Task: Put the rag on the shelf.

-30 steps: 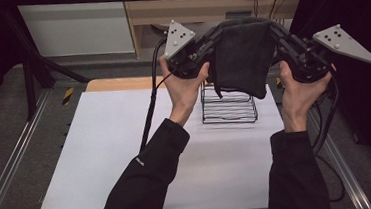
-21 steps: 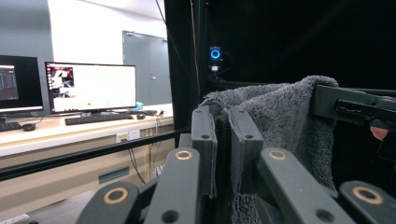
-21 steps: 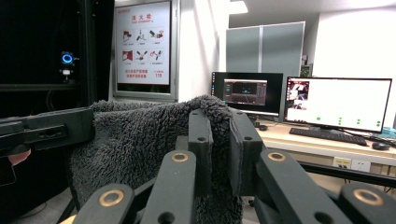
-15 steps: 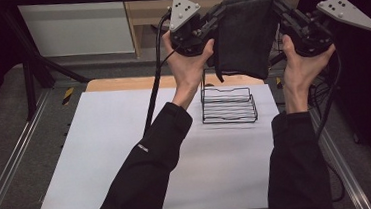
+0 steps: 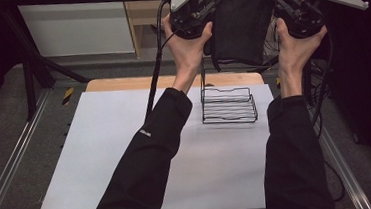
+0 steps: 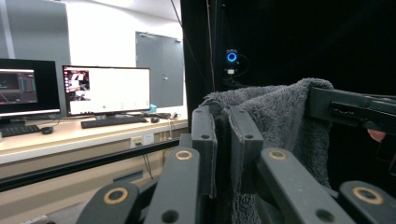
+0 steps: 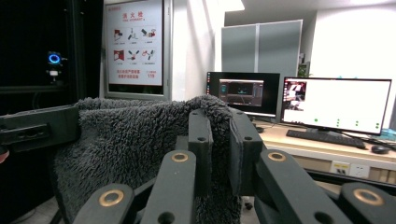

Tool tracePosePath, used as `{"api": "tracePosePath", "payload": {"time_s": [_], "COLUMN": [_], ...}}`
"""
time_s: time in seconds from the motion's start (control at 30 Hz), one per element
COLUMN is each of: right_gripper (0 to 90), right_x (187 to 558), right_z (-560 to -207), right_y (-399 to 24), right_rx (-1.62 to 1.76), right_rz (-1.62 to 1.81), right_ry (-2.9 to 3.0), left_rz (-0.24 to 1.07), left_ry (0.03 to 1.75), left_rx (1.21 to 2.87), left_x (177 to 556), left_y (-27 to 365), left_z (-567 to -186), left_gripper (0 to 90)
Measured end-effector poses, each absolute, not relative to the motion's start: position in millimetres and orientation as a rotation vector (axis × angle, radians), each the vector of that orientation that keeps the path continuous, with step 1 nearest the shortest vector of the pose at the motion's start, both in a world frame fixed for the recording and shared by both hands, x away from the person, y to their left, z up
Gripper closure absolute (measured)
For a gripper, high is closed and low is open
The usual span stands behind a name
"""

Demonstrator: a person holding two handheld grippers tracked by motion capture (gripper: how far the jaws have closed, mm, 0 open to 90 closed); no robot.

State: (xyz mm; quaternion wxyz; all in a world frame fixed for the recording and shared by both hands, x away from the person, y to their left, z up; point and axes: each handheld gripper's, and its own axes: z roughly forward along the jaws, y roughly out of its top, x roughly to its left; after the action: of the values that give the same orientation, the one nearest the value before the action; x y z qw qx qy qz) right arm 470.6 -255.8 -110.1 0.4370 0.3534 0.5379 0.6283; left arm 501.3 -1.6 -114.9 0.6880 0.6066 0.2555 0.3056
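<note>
Towel (image 5: 240,25) top edge beyond frame

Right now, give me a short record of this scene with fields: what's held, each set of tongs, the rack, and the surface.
held: dark grey towel, lifted and hanging between both hands
left tongs: shut on one top corner
right tongs: shut on the other top corner
rack: black wire rack, empty, below the towel
surface: white sheet on the table

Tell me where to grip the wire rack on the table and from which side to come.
Grip the wire rack by its raised back frame, coming straight down from above: that thin upright wire edge probably fits between the jaws, while its low ribbed base lies flat on the white table.
</note>
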Motion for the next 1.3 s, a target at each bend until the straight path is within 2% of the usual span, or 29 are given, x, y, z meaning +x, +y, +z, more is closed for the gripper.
{"api": "tracePosePath", "payload": {"time_s": [0.53, 0.77, 1.03, 1.3], "right_gripper": [81.7, 81.6, 81.4, 81.1], "right_x": [493.2, 495.0, 490.8, 471.1], "right_z": [-136.6, -161.2, -189.5, -200.0], "right_y": [-262.2, -269.7, -280.5, -284.9], "right_rx": [0.878, 0.914, 0.952, 0.916], "right_rz": [1.537, 1.517, 1.501, 1.517], "right_ry": [1.444, 1.497, 1.542, 1.577], "left_rz": [0.661, 0.637, 0.618, 0.608], "left_ry": [0.581, 0.568, 0.531, 0.492], "left_rx": [1.411, 1.469, 1.531, 1.548], "left_x": [515.2, 516.9, 512.8, 501.5], "left_y": [1.2, -3.1, -8.2, -3.0], "left_z": [-151.7, -174.5, -195.8, -203.4], "left_gripper": [81.7, 81.7, 81.6, 81.6]}}
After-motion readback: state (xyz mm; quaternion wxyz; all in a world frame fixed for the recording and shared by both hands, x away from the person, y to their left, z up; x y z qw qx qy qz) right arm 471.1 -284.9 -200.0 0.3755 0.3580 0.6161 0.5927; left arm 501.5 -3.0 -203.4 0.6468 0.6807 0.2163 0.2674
